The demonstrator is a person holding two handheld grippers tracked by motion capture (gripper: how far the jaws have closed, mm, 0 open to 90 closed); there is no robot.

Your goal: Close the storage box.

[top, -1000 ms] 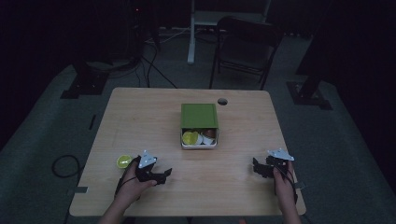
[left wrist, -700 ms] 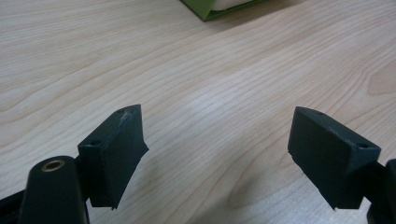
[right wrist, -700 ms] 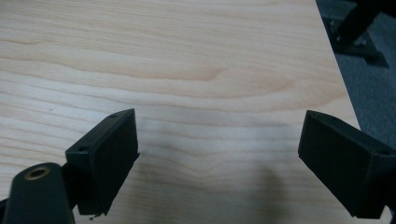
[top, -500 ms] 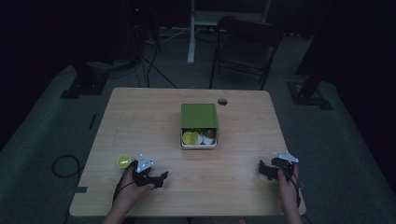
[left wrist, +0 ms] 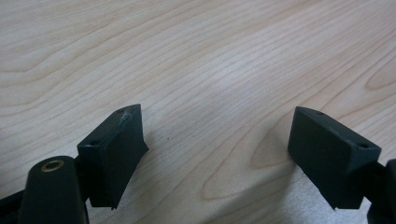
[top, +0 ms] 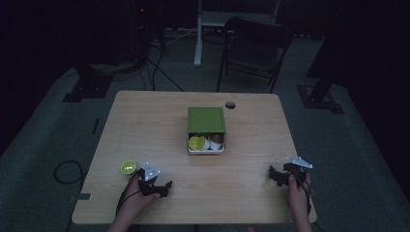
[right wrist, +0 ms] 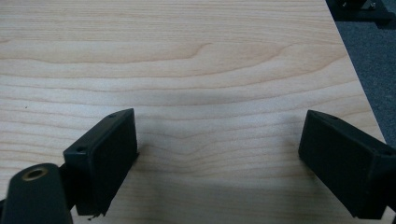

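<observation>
Tongs released on both sides: left tongs (top: 162, 186) at lower left near a yellow-green lid (top: 128, 167), right tongs (top: 276, 175) at lower right, above bare tabletop (top: 145, 121).

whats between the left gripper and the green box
Nothing: in the high view, bare wooden table runs from the left gripper to the green box. The small yellow-green cup lies off to the gripper's other side.

Green lid (top: 206, 119) hides the box's far half from me; items inside too small/dark to ID. My forearms cut off at near edge.
</observation>
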